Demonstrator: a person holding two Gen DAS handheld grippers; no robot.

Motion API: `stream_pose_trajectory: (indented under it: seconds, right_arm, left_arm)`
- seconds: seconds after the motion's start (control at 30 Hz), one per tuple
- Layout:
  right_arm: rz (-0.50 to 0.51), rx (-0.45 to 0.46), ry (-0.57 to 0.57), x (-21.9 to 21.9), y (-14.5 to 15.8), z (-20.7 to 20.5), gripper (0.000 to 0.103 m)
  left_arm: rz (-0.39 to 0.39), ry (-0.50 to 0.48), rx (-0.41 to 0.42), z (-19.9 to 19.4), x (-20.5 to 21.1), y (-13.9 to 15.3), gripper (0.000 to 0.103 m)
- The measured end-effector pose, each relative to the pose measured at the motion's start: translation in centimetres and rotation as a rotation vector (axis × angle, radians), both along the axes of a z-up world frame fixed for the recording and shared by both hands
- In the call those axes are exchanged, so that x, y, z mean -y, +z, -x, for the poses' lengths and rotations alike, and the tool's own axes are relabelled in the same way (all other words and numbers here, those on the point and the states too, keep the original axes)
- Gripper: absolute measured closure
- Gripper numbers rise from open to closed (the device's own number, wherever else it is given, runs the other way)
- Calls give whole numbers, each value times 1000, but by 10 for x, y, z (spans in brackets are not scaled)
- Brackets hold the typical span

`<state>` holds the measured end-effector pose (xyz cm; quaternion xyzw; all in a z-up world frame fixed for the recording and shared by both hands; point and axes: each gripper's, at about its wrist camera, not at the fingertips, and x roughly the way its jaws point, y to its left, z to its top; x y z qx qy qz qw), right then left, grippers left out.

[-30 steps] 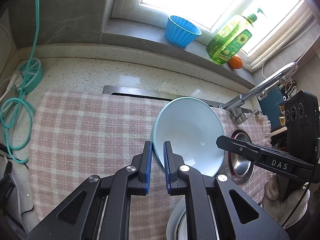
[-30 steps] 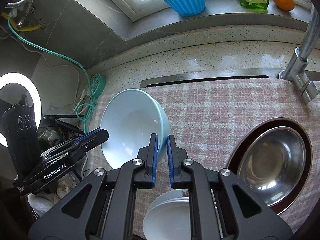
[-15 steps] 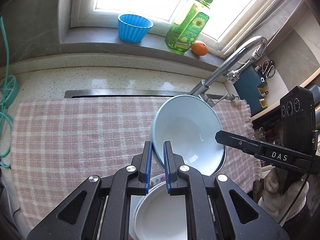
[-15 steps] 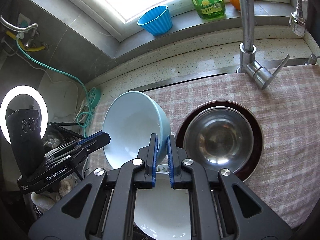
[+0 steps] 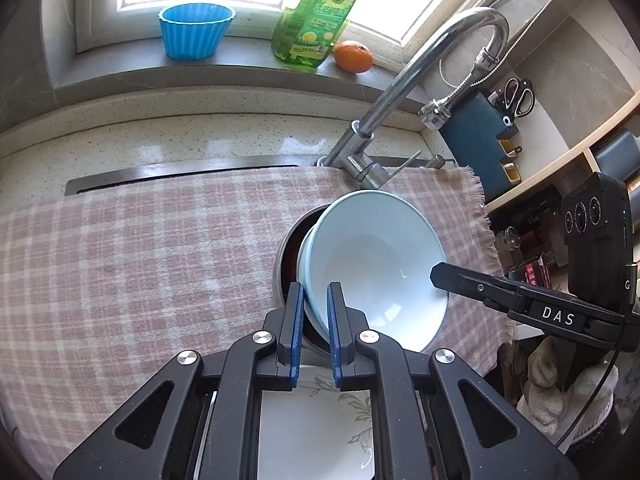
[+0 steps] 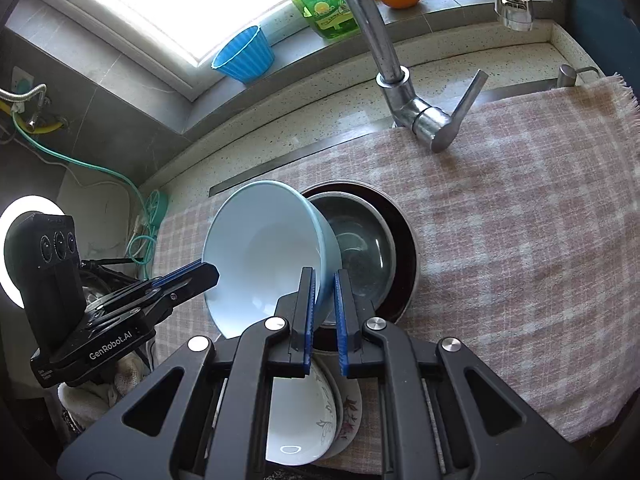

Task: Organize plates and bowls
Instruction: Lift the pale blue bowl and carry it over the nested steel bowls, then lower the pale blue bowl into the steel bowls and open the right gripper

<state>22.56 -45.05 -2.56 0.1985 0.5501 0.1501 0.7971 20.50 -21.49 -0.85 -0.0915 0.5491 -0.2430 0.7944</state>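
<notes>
Both my grippers are clamped on one pale blue bowl [image 5: 372,264], one on each side of its rim. My left gripper [image 5: 312,308] pinches the rim between its blue pads, one pad inside the wall and one outside; my right gripper [image 6: 325,296] does the same on the opposite edge, and each tool shows in the other's camera. The bowl is tilted, its opening turned toward my left side, and it hangs above the checked cloth [image 5: 140,264] that covers the counter. Directly under and behind it sits a steel bowl [image 6: 360,240] nested in a dark brown dish [image 6: 406,240]; the blue bowl overlaps their near-left edge, and I cannot tell whether it touches them. Below my fingers, at the near edge, lies a stack of white flower-patterned dishes [image 6: 312,412]. The tap [image 6: 404,92] rises from the far side of the cloth. On the sill: blue fluted cup [image 5: 196,30], green soap bottle [image 5: 316,20], orange [image 5: 353,56].
</notes>
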Motion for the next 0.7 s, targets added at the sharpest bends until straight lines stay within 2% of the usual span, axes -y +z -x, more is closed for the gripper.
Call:
stream_pose_trajectory:
  seconds: [0.27, 0.7]
  right_arm:
    - [7, -21, -5, 13, -16, -4, 94]
    - [47, -46, 38, 9, -36, -16, 94]
  left_arm:
    - [-24, 1, -22, -2, 17, -11, 93]
    - [-69, 30, -47, -8, 26, -27, 93]
